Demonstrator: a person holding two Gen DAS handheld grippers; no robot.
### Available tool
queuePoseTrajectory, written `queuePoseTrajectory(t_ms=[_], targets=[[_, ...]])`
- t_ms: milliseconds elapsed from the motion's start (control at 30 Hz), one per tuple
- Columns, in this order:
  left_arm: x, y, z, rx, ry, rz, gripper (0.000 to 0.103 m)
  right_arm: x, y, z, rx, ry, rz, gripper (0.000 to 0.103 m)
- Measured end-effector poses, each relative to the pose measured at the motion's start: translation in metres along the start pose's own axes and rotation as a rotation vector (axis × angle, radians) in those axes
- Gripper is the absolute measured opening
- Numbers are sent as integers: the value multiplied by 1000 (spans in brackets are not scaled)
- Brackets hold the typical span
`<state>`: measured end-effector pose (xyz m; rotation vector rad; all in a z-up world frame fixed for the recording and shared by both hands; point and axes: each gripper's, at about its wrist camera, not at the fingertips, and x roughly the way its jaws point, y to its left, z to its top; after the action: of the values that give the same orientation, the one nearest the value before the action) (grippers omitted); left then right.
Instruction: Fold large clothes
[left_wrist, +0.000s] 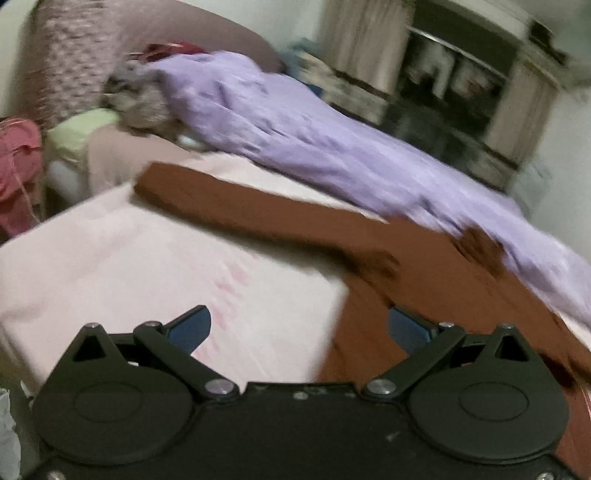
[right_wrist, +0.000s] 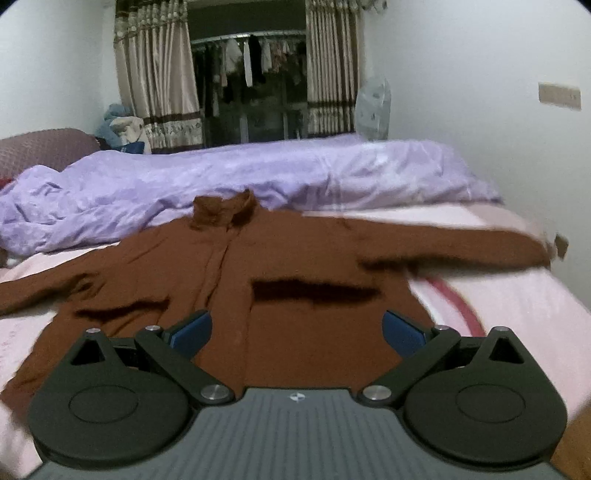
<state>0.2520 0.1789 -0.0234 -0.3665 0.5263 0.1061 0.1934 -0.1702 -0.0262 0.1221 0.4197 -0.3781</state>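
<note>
Bedroom, bed with pink sheet (right_wrist: 517, 295) filling the lower frames. Right gripper (right_wrist: 297, 328), bottom centre of the right view: jaws spread wide, nothing held, over the hem. Left gripper (left_wrist: 299, 328): jaws wide, empty, at the garment's edge; left view blurred. Brown sweater (right_wrist: 295, 258) lies flat mid-frame, collar away from the camera, sleeves spread left and right, creased across the chest. Behind it, purple duvet (right_wrist: 258, 173); curtains (right_wrist: 159, 74) at top.

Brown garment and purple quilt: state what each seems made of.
Brown garment: soft matte fabric, possibly knit or fleece; it looks dull and lies limp. Purple quilt: smooth, slightly shiny woven cloth, perhaps satin-like, judging by pale highlights along its creases.
</note>
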Motion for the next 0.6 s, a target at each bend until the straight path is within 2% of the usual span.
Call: queuePoseTrajectory(t_ms=[133, 200, 233, 367, 467, 600], targets=[[57, 41, 37, -135, 2, 36, 100, 43, 12, 20, -69, 32, -51, 103], [86, 61, 53, -198, 0, 76, 93, 61, 17, 25, -79, 55, -59, 103], [100, 69, 58, -221, 1, 103, 89, 71, 19, 27, -81, 70, -57, 103], [152, 101, 78, -293, -12, 197, 87, 97, 30, 26, -84, 119, -40, 103], [184, 122, 92, -359, -9, 237, 80, 114, 42, 25, -114, 141, -42, 103], [217, 150, 104, -430, -23, 283, 79, 136, 53, 27, -142, 167, -36, 103]])
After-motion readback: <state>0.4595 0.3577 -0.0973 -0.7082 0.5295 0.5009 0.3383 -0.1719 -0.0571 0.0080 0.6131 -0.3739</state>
